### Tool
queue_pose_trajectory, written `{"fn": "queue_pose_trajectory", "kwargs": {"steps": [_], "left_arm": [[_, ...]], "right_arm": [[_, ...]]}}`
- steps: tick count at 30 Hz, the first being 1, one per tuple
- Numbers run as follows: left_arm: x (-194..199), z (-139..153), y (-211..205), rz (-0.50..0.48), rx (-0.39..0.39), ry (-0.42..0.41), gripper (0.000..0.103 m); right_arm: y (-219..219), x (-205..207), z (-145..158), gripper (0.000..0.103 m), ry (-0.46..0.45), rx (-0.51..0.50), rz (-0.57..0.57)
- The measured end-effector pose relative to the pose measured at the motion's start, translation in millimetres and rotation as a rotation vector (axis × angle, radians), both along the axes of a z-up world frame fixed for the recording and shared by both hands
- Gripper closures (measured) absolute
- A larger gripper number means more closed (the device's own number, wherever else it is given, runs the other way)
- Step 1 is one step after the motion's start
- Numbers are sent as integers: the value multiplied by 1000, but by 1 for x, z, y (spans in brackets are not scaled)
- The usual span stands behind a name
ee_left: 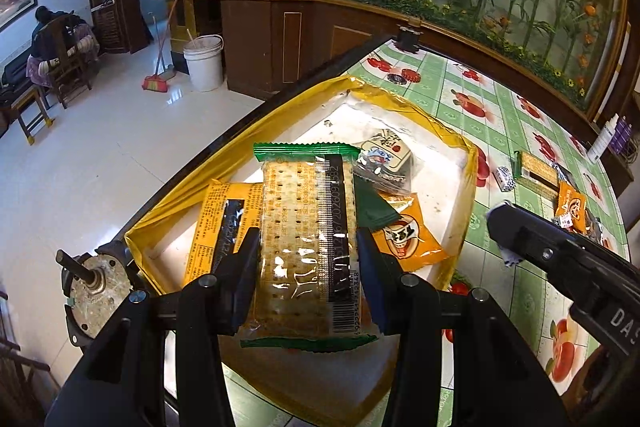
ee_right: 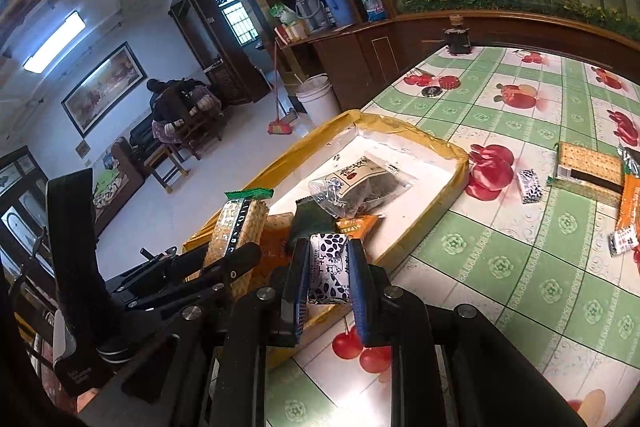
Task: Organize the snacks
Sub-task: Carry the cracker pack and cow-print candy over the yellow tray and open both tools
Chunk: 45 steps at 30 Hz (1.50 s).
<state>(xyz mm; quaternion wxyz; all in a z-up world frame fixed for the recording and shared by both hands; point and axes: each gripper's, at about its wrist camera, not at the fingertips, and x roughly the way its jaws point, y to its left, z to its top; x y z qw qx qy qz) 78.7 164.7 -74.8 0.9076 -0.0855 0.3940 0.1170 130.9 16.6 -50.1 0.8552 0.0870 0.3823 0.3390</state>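
My left gripper [ee_left: 308, 247] is shut on a green-edged cracker packet [ee_left: 306, 239] and holds it above the yellow-rimmed white box [ee_left: 466, 187]; the packet also shows in the right wrist view [ee_right: 236, 227]. My right gripper [ee_right: 328, 267] is shut on a small black-and-white patterned candy [ee_right: 329, 269] near the box's front edge [ee_right: 424, 223]. In the box lie orange packets [ee_left: 408, 235], a dark green sachet [ee_left: 374, 205] and a clear bag of dark snacks [ee_right: 360, 185]. The right gripper shows at the right of the left wrist view [ee_left: 508, 227].
On the green fruit-print tablecloth [ee_right: 520, 267] lie another cracker packet [ee_right: 586, 167], a patterned candy [ee_right: 530, 185] and orange packets [ee_right: 630, 211]. A dark bottle [ee_right: 457, 37] stands at the table's far edge. A wooden cabinet, white bucket [ee_left: 205, 63] and broom stand beyond.
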Motion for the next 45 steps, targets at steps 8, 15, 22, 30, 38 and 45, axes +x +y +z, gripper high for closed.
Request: {"fn": "queue_pose_trajectory", "kwargs": {"steps": [8,15,22,30,38,45], "left_arm": [[4,-1,9,17,7,-1,58],[7,0,10,22,22,-3,58],[10,1,12,35,20,3,57],[9,7,12,52,31,6,42],[-2,24,-2,43,70,-34,34],[-14,41,-24,18,102,-77,25]], "right_arm": [[23,16,-6,84,15,4,23],[35,31,-13,84,24,-9,28],[39,42,-23,80,50,-12,22],[31,42,-18,76,49,7,9],[-3,30,-6,71,38,41,-44],[-45,13,-1,67,32,68,-106]]}}
